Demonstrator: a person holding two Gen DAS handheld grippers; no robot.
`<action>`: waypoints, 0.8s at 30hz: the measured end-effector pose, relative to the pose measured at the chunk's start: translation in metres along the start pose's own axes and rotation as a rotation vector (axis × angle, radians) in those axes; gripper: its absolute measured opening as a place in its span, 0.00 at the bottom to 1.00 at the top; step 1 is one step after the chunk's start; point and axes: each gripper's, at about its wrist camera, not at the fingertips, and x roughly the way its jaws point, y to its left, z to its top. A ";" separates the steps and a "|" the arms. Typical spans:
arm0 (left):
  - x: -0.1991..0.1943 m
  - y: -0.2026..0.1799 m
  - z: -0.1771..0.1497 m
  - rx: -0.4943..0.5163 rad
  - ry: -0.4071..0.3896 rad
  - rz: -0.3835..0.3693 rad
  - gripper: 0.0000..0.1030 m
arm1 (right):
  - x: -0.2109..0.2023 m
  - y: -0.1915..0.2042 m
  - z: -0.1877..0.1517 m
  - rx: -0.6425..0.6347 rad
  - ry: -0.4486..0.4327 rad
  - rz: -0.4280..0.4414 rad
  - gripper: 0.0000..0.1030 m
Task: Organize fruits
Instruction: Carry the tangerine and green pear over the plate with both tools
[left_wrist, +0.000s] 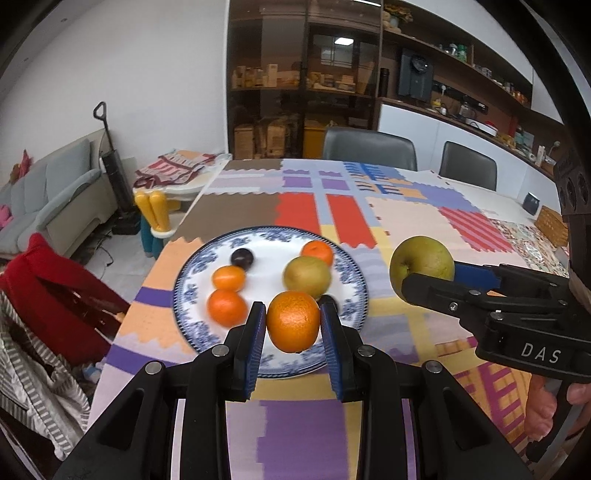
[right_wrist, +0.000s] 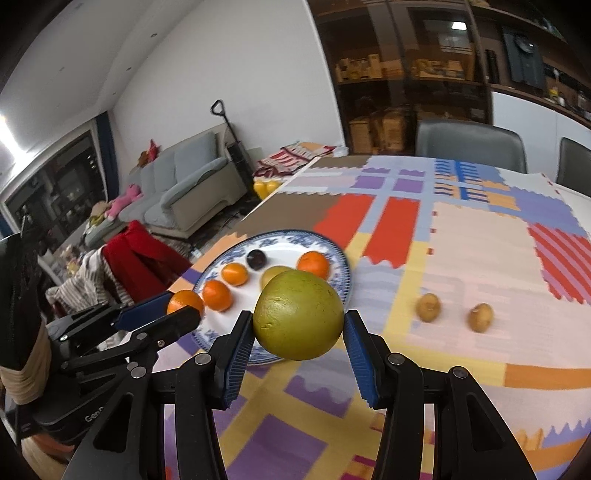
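Your left gripper (left_wrist: 293, 322) is clamped on an orange (left_wrist: 293, 320), both blue pads pressing its sides, and it hangs above the near rim of the blue-patterned plate (left_wrist: 192, 266). Your right gripper (right_wrist: 298, 321) is clamped on a green pear (right_wrist: 298, 314), held clear of the tablecloth (right_wrist: 480, 251) just off the plate's edge.

From the left gripper, the open white patch of the plate lies at about 12 o'clock, between the two small oranges (left_wrist: 227, 293) at 10 o'clock and a second green pear (left_wrist: 306, 277) at 1 o'clock. A further orange (left_wrist: 317, 253) sits at the far rim, and a dark plum (left_wrist: 242, 257) at 11 o'clock. From the right gripper the plate lies at 11 o'clock, so your left hand is the nearer one (likely the first to set down, if the plate is the target).

Two small brownish fruits (right_wrist: 428, 307) lie on the cloth at 3 o'clock of the right gripper, well apart from the plate; they are too blurred to name. Another dark fruit (left_wrist: 330, 300) is mostly hidden behind the left gripper's finger. Where each fruit is meant to go, you cannot tell from here.
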 end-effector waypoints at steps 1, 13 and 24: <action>0.001 0.004 -0.001 0.000 0.003 0.004 0.29 | 0.003 0.003 0.000 -0.007 0.005 0.006 0.49; 0.029 0.041 -0.015 -0.023 0.050 -0.028 0.29 | 0.054 0.035 -0.006 -0.062 0.115 0.064 0.49; 0.053 0.050 -0.020 -0.026 0.092 -0.069 0.29 | 0.083 0.041 -0.013 -0.083 0.185 0.064 0.49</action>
